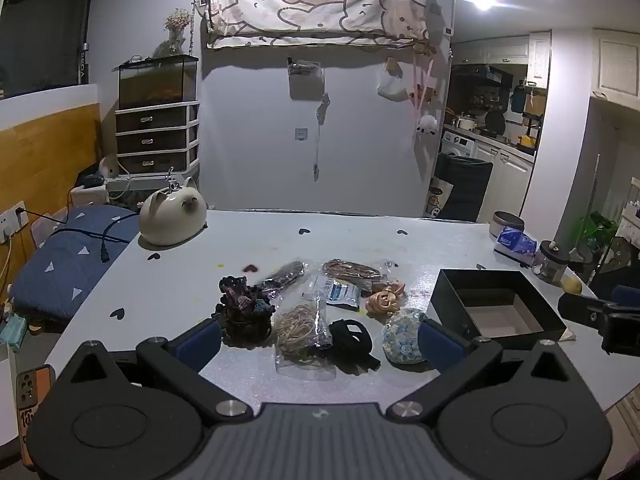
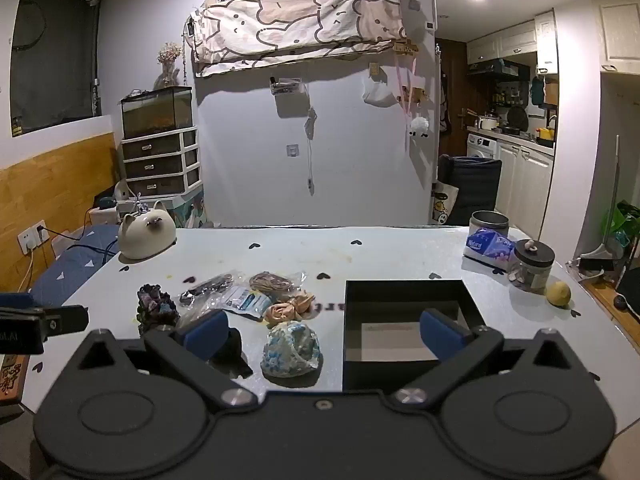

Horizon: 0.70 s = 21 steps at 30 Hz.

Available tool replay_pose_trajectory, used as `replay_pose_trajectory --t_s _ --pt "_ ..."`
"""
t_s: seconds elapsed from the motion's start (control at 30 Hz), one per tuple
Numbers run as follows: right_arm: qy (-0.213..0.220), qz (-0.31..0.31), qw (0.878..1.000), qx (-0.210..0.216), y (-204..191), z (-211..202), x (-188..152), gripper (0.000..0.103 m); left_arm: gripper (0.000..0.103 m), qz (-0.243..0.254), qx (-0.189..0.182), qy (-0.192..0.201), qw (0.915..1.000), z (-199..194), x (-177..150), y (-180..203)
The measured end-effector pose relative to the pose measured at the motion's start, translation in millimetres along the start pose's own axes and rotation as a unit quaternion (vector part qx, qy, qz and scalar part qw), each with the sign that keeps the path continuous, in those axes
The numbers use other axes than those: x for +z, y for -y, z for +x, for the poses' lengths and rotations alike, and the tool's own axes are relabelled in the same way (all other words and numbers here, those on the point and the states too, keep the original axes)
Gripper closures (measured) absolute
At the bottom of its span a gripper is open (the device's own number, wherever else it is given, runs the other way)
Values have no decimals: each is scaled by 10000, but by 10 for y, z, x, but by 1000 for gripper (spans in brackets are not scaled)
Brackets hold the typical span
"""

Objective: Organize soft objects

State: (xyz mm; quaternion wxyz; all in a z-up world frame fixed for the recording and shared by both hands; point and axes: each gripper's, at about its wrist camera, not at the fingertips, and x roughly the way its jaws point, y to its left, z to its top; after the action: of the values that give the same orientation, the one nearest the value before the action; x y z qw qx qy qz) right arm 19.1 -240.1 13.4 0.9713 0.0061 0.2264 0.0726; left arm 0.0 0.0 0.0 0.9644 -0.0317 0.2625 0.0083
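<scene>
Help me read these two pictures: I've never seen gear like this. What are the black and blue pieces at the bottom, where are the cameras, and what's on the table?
They are two hand-held grippers, each with a camera looking forward along its own two blue-padded fingers. One picture is from the left gripper, the other from the right gripper. Both stand wide open and hold nothing.

On the grey table lies a cluster of soft things: a dark scrunchie pile, a bag of rubber bands, a black band, a blue floral pouch and a pink scrunchie. Right of them sits an open black box, with nothing soft visible inside it.
</scene>
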Motion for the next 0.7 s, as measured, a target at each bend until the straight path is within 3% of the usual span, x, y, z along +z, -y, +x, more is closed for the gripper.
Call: replay_pose_trajectory --t_s 0.7 --pt "-5 26 10000 11 11 11 -4 0 0 18 7 -14 10000 1 0 4"
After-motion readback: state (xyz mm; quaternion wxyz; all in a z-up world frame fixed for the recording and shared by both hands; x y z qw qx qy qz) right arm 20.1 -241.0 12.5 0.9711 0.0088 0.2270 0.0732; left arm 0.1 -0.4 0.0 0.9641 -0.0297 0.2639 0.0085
